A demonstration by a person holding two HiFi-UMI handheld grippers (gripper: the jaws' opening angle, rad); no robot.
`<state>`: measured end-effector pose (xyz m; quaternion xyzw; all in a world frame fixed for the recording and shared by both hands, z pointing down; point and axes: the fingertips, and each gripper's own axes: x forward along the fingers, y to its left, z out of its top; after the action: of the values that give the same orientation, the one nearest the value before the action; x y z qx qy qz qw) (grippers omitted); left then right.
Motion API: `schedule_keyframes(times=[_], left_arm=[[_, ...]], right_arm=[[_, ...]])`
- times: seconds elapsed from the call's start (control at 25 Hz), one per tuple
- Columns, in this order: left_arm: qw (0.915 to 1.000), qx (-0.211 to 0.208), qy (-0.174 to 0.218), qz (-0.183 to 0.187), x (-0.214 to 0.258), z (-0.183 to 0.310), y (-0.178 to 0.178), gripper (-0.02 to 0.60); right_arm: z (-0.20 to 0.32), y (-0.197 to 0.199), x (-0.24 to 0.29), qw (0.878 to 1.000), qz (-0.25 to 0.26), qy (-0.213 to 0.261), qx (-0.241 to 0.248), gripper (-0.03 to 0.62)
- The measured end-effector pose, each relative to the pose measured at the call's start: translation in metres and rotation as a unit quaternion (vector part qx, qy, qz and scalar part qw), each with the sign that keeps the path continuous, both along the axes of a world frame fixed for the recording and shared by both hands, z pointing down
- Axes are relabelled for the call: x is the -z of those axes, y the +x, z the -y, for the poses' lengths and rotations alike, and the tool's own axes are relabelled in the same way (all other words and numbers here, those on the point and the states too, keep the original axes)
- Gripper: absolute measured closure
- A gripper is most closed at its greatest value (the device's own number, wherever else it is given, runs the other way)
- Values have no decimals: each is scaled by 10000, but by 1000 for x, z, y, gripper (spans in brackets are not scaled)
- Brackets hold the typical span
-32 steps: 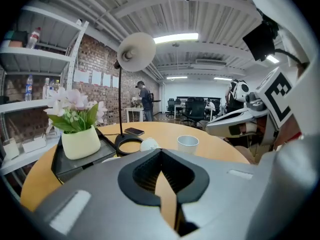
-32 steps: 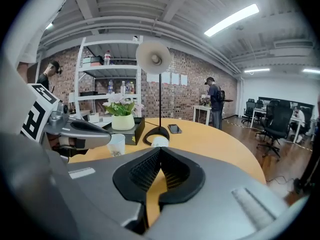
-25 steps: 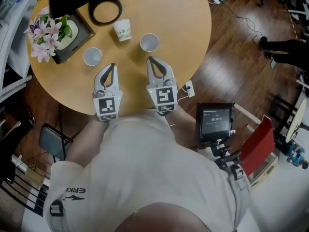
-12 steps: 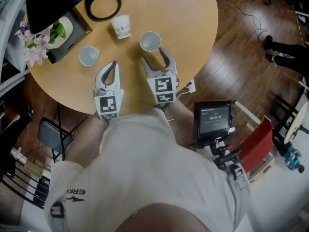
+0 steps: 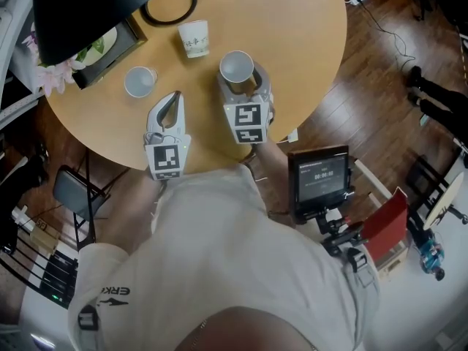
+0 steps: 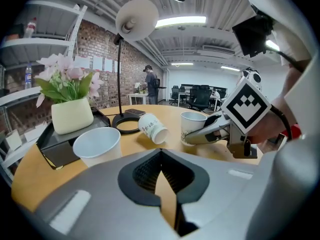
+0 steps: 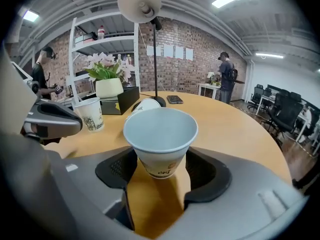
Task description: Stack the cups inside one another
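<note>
The right hand-held gripper [image 5: 242, 77] has its jaws spread close around 1 upright cup [image 5: 237, 67] on the bench [image 5: 307, 42]. The left hand-held gripper [image 5: 173, 99], jaws together, is empty, near a 2nd cup [image 5: 139, 80]. A 3rd cup [image 5: 194, 37] lies tipped farther off.

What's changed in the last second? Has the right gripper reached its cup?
The right gripper moved forward and now straddles the nearest upright cup, with its jaws close against the sides; a firm grip isn't certain. The left gripper stayed shut and empty. The other upright cup and the tipped cup have not moved.
</note>
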<state>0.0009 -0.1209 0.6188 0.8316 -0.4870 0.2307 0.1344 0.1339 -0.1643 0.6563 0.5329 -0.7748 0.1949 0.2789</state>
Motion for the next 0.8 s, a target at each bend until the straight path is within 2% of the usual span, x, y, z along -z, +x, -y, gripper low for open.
schedule_keyframes(times=[0.2, 0.44, 0.8], left_arm=[[10000, 21, 3, 17, -4, 5, 0, 580], [9999, -16, 122, -38, 6, 5, 1, 580], [9984, 23, 538, -154, 53, 4, -17, 580]], right_arm=[[6, 1, 0, 10000, 29, 88, 8, 279], [8, -3, 20, 9992, 13, 407, 52, 283], [8, -31, 102, 9934, 124, 1133, 146, 283]])
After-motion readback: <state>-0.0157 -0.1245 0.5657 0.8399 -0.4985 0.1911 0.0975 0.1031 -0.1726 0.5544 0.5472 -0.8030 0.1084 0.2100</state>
